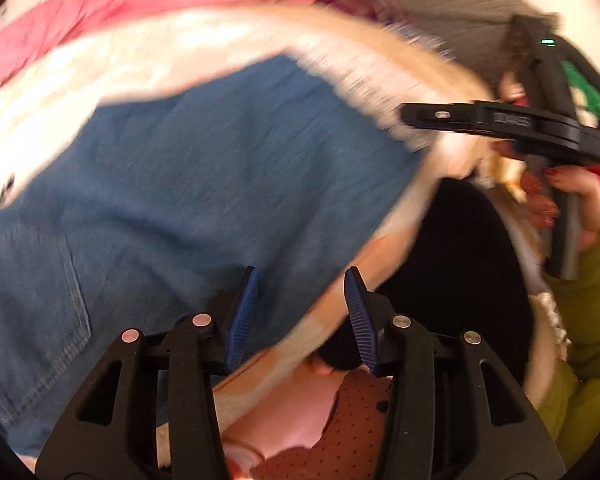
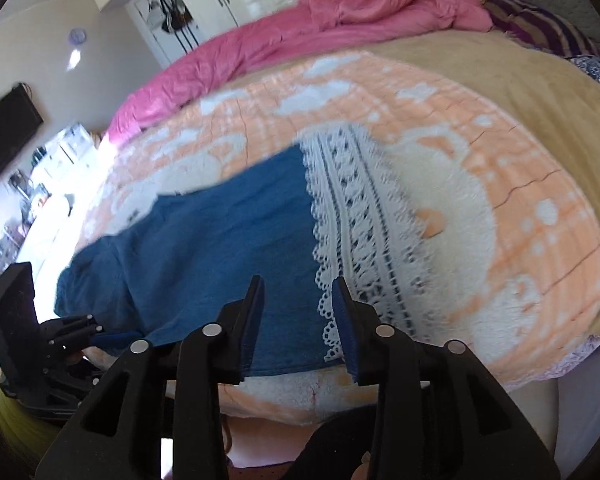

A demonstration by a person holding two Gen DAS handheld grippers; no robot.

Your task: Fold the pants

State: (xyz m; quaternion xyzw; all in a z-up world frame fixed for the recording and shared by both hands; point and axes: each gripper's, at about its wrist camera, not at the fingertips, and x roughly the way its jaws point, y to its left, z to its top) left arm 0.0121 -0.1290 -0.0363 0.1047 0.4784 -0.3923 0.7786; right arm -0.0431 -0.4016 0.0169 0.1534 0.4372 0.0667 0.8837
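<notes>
Denim pants [image 2: 220, 240], blue with a wide white lace cuff [image 2: 360, 216], are laid flat across the bed's peach-and-white fleece blanket [image 2: 500, 168], the near edge lying close to the bed's edge. A back pocket [image 1: 32, 280] is seen in the left wrist view, so the waist end is judged to sit toward the left side.

Neither gripper holds cloth. The left gripper [image 1: 302, 316] is held with its jaws parted over the pants' near edge, nothing between them; the right gripper [image 2: 298, 320] is likewise spread wide above the hem where denim meets lace. In the left view the right gripper is seen from the side, hovering off the blanket.

A crumpled pink duvet [image 2: 340, 12] is bunched along the far side of the bed (well apart from the pants).

The fold is judged not yet begun. Several slips could follow: fleece could be pinched along with denim, since the pile is soft and deep; the openwork lace could be snagged on a fingertip; and with uneven grasps, a skewed fold could result.
</notes>
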